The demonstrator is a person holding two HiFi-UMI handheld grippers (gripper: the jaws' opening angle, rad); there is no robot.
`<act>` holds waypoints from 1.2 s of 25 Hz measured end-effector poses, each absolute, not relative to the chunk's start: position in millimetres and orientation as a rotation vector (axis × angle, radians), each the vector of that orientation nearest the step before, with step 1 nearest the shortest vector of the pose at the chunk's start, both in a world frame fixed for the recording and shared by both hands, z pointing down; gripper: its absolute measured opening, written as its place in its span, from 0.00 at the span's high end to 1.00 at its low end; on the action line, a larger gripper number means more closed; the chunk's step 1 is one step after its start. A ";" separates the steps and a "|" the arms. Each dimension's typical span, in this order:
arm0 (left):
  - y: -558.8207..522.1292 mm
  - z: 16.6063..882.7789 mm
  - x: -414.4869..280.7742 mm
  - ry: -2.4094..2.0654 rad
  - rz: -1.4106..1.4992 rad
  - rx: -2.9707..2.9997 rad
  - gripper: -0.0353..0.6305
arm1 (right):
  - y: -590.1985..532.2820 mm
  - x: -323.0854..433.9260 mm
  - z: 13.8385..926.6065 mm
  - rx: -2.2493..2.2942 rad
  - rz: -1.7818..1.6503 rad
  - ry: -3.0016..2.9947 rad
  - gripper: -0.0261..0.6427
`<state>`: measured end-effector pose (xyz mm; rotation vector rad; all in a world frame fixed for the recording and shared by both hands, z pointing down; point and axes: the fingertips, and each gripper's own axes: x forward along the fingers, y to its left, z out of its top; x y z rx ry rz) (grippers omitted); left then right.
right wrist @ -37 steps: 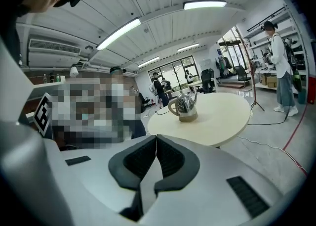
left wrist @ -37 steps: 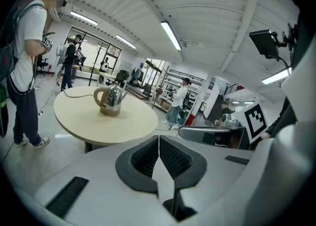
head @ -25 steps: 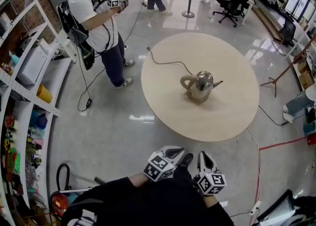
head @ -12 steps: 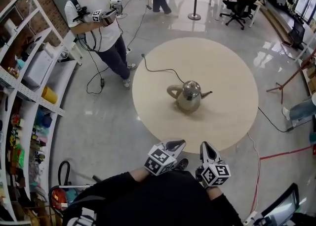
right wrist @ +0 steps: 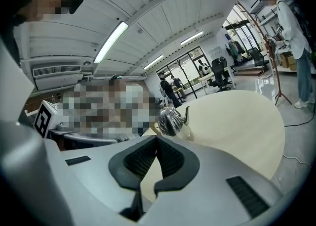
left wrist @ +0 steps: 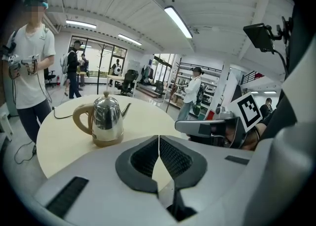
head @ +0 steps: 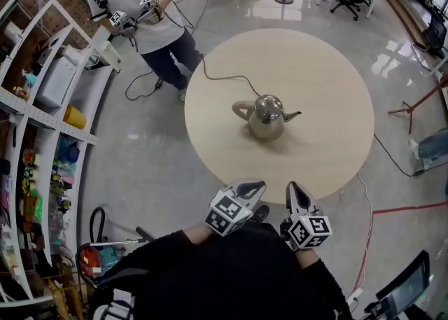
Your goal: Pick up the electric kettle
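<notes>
The electric kettle (head: 266, 117) is standing upright near the middle of the round table (head: 322, 66), its tan handle (head: 241, 108) facing left in the head view and its spout facing right. I judge that spot is giving me room to come at it from the near edge. Its cord (head: 225, 76) is trailing from the handle side across the tabletop and off the far left rim. It will drag once the kettle is lifted, so I am counting it as a snag risk.

I am holding the left gripper (head: 257, 185) and the right gripper (head: 292, 188) side by side at the near rim of the table, well apart from the kettle. Both are pointing towards it. Both pairs of tongs are clenched with nothing between the pads, so I will have to open one before it can take the handle. The left one looks better placed for that.

Beyond the table another person (head: 140, 3) is standing by the shelving (head: 42, 112), holding a similar pair of grippers, clear of my line to the kettle.
</notes>
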<state>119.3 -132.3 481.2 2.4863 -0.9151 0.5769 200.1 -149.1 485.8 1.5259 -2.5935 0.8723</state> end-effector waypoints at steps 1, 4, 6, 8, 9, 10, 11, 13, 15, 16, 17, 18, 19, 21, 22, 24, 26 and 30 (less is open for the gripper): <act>-136.1 479.6 117.1 -0.923 0.574 2.486 0.92 | -153.2 197.9 484.0 1.521 0.864 -2.599 0.94; -151.6 474.4 110.0 -0.955 0.562 2.490 0.92 | -166.9 192.5 480.8 1.514 0.845 -2.610 0.94; -162.6 475.8 107.1 -0.966 0.551 2.493 0.92 | -176.9 190.8 482.4 1.521 0.838 -2.609 0.94; -173.6 478.9 103.9 -0.975 0.534 2.499 0.92 | -187.1 189.8 486.3 1.536 0.832 -2.601 0.94; -179.1 480.0 101.3 -0.981 0.525 2.503 0.92 | -191.8 188.8 488.6 1.543 0.831 -2.594 0.94; -184.5 480.3 97.9 -0.987 0.515 2.505 0.92 | -196.4 187.1 490.3 1.551 0.834 -2.586 0.94; -190.1 479.9 94.0 -0.991 0.506 2.507 0.92 | -200.9 184.7 491.4 1.558 0.838 -2.578 0.94; -201.6 478.7 85.9 -0.997 0.488 2.510 0.92 | -210.4 179.4 492.4 1.572 0.841 -2.562 0.94; -214.5 479.0 78.3 -1.002 0.471 2.511 0.92 | -221.2 175.1 494.1 1.588 0.837 -2.547 0.94; -221.6 479.3 74.3 -1.006 0.463 2.510 0.92 | -227.1 173.3 495.0 1.599 0.838 -2.538 0.94; -229.2 479.3 69.9 -1.011 0.454 2.508 0.92 | -233.5 171.6 495.8 1.611 0.841 -2.527 0.94; -237.4 478.9 64.9 -1.018 0.445 2.506 0.92 | -240.3 170.1 496.6 1.625 0.848 -2.514 0.94; -246.2 478.5 59.6 -1.025 0.435 2.504 0.92 | -247.4 168.8 497.4 1.642 0.857 -2.500 0.94; -265.4 478.9 47.1 -1.041 0.418 2.500 0.92 | -262.7 165.6 499.4 1.682 0.871 -2.469 0.94; -275.9 480.7 39.3 -1.054 0.413 2.498 0.92 | -270.9 163.2 500.6 1.701 0.872 -2.454 0.94; -297.3 488.7 21.8 -1.080 0.415 2.491 0.92 | -287.8 156.5 504.5 1.733 0.863 -2.424 0.94; -316.7 501.0 6.2 -1.089 0.429 2.480 0.91 | -303.4 150.3 511.3 1.754 0.858 -2.389 0.94; -343.6 531.9 -10.5 -1.070 0.473 2.460 0.91 | -321.2 149.6 529.3 1.790 0.869 -2.289 0.94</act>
